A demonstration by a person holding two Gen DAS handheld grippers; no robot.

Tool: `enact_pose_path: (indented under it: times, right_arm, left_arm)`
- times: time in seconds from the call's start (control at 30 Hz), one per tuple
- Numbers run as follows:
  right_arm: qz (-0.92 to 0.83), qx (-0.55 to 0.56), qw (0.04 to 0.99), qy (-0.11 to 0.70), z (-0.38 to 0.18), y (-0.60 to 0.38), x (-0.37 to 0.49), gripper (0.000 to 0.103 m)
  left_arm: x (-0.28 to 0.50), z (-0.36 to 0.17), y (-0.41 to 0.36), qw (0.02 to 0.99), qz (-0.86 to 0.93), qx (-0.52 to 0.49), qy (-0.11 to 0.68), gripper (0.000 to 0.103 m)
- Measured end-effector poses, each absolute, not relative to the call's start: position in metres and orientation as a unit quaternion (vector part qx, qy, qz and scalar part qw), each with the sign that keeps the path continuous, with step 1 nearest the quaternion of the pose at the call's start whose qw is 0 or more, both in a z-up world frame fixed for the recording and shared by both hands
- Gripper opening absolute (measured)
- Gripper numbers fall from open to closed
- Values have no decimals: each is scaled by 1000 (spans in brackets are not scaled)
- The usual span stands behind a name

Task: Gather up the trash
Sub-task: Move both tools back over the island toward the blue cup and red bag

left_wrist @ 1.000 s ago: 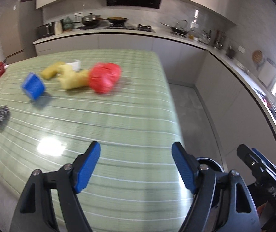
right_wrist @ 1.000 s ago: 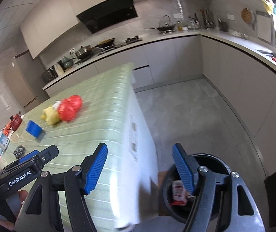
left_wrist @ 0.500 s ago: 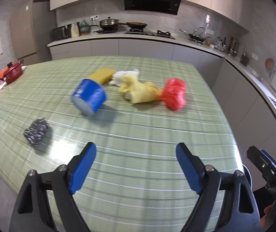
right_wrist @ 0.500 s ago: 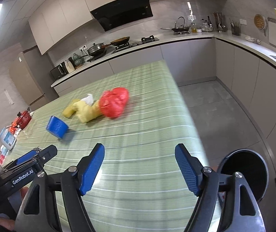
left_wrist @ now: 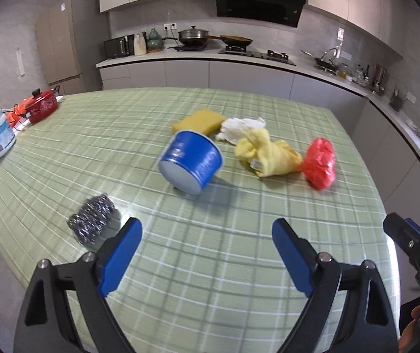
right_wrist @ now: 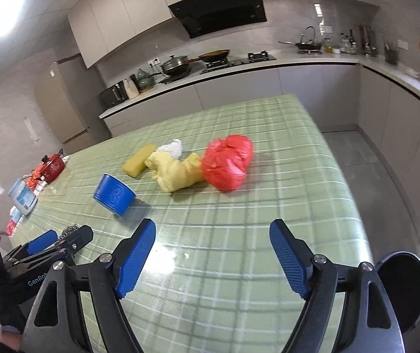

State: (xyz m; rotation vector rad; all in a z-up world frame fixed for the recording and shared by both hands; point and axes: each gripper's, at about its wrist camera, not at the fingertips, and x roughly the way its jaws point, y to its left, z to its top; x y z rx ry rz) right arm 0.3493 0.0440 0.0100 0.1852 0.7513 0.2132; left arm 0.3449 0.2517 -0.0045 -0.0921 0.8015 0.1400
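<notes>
- Left gripper [left_wrist: 207,242]: jaws spread wide, empty; it has swung up from the table edge to face the clutter.
- Right gripper [right_wrist: 212,242]: likewise agape, empty, turned from the black trash bin [right_wrist: 401,288] at the table's right edge.
- Judgement: next pickup beginning.
- Trash mid-table: tipped blue cup [left_wrist: 191,161] nearest, red plastic bag [left_wrist: 320,163], white crumpled paper [left_wrist: 241,126].
- Yellow cloth [left_wrist: 268,156] touches bag and paper; yellow sponge [left_wrist: 199,121] and steel scourer [left_wrist: 93,220] crowd the approach.

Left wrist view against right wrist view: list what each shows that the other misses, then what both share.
Only the left wrist view shows the steel wool scourer in full. Only the right shows the black trash bin beside the table. Both share the blue cup, yellow sponge, white tissue, yellow cloth and red bag.
</notes>
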Motion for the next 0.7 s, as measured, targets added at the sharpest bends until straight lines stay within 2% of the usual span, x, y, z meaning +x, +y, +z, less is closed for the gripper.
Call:
enact_pose_path:
  times: [0.33, 0.7]
  right_arm:
    - [92, 95, 920, 368, 4, 80, 365, 82]
    - [34, 115, 921, 371, -10, 188, 360, 82]
  left_arm:
    - [357, -11, 297, 916, 54, -43, 395, 91]
    - [367, -9, 389, 920, -13, 0, 391, 91]
